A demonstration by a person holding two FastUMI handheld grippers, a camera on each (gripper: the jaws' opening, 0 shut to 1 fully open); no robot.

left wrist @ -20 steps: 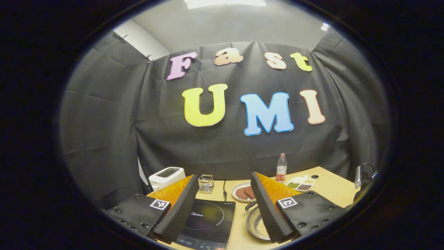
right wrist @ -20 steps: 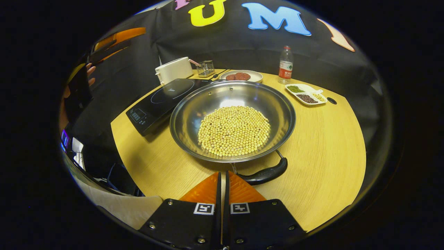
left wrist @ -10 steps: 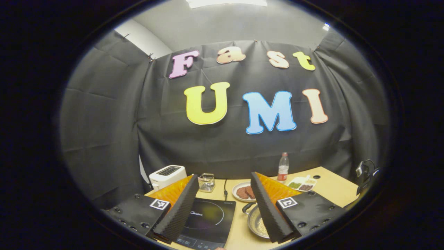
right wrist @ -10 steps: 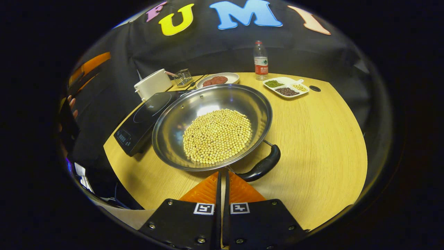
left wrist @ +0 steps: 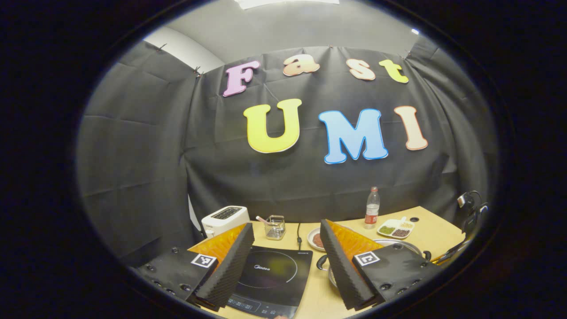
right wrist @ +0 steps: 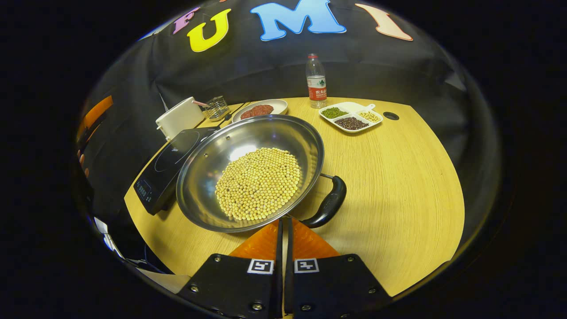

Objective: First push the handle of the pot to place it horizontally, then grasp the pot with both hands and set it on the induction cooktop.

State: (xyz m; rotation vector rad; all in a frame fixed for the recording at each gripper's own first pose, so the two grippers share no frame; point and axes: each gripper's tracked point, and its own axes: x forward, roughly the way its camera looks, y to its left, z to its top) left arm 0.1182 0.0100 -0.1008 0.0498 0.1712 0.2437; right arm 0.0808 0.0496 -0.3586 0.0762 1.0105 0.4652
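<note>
In the right gripper view a steel pot [right wrist: 206, 166] full of yellow beans stands on the wooden table [right wrist: 398, 186], against the right edge of the black induction cooktop [right wrist: 170, 161]. Its black handle [right wrist: 330, 204] points right and toward me. My right gripper [right wrist: 283, 221] is shut and empty, with its tips at the pot's near rim beside the handle's near end. In the left gripper view my left gripper [left wrist: 288, 266] is open, raised over the cooktop [left wrist: 274, 270]. The pot [left wrist: 398, 243] is partly hidden behind its right finger.
Behind the cooktop stand a white toaster [right wrist: 179, 118] and a small wire holder [right wrist: 217, 107]. A plate of meat [right wrist: 259, 110], a water bottle [right wrist: 315, 82] and a divided dish of beans [right wrist: 350, 117] line the table's far side. A hand shows at the far left [right wrist: 82, 155].
The pot has turned and slid left in the right gripper view, its handle swinging from the near side round to the right. The left gripper has shifted, with more cooktop now in its view.
</note>
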